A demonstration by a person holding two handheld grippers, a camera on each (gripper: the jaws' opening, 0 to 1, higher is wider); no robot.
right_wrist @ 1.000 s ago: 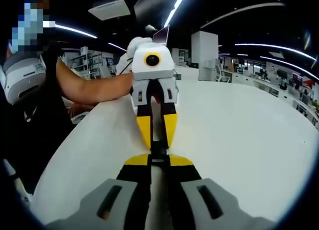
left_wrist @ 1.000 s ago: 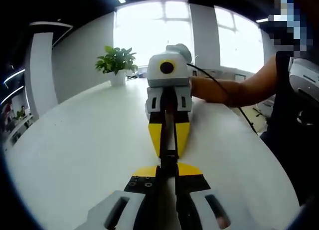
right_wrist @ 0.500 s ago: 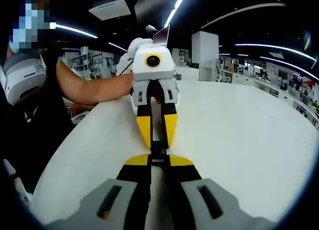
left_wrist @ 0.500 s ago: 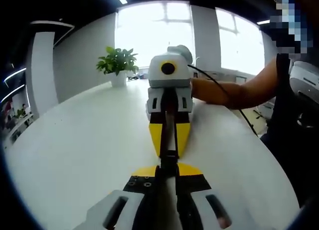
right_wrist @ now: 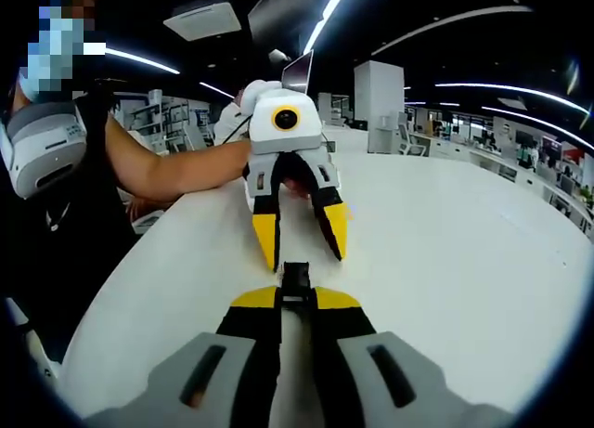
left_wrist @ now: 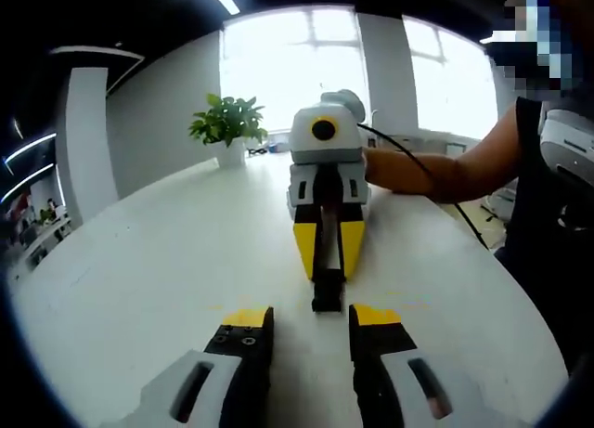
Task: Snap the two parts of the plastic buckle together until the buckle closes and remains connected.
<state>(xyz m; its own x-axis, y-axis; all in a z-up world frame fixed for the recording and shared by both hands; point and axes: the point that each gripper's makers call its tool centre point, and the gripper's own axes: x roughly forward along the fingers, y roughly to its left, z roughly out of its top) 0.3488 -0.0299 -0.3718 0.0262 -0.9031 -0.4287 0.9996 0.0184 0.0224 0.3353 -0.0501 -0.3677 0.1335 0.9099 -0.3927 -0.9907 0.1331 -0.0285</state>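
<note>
Left gripper: jaws held apart, lower centre — nothing clamped.
Right gripper: jaws clamped on the black buckle.
Buckle: seen mid-frame over the white table.
Potted plant: upper left.

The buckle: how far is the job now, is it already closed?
Looks done: the buckle reads as one joined black piece, though the seam is too small to confirm. In hand: the right gripper clamps it; the left gripper is open, off it. Left: checking it remains connected.
</note>
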